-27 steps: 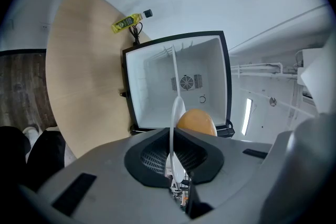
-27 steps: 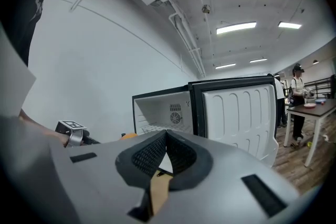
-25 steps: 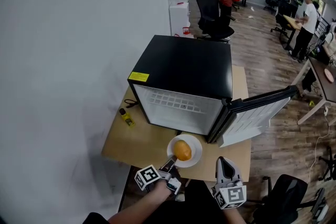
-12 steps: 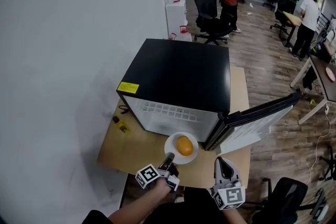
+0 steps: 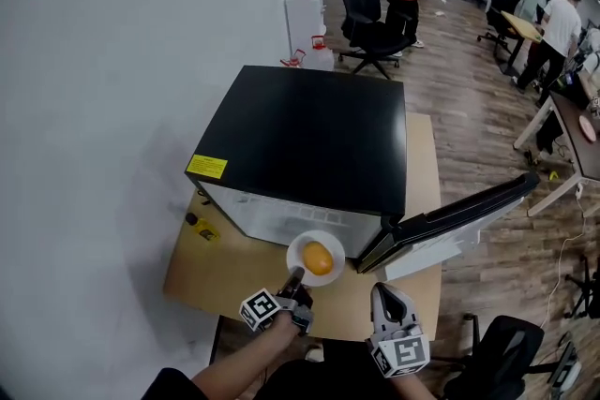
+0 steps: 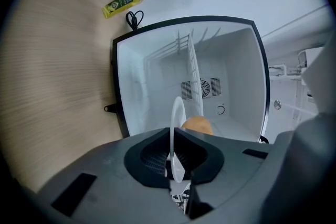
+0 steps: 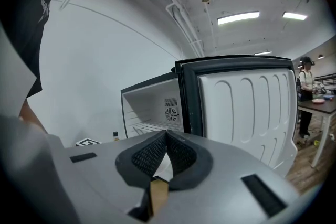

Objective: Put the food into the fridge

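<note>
- Left gripper is out in front of the body, its jaws clamped on the near rim of the white plate.
- The left forearm comes up bare from the bottom edge and angles forward and to the right. The hand is wrapped round the gripper's handle and the marker cube faces up.
- In the left gripper view the plate shows edge-on, pinched between the two dark pads and reaching out ahead of them.
- The round orange food sits on the middle of that plate. The plate is held level above the table, right at the mouth of the fridge.
- The left gripper's camera looks straight into the white fridge interior: wire shelf, rear fan grille, and the food just beyond the jaws.
- Right gripper is held low and close to the body, just right of the left one. It points forward toward the underside of the open fridge door.
- Its jaws are together at the tips with nothing between them, and past them its own view shows the door's moulded inner panel.
- A small yellow bottle lies on the table by the wall, left of the fridge.
- People stand among the office chairs well behind the fridge.
</note>
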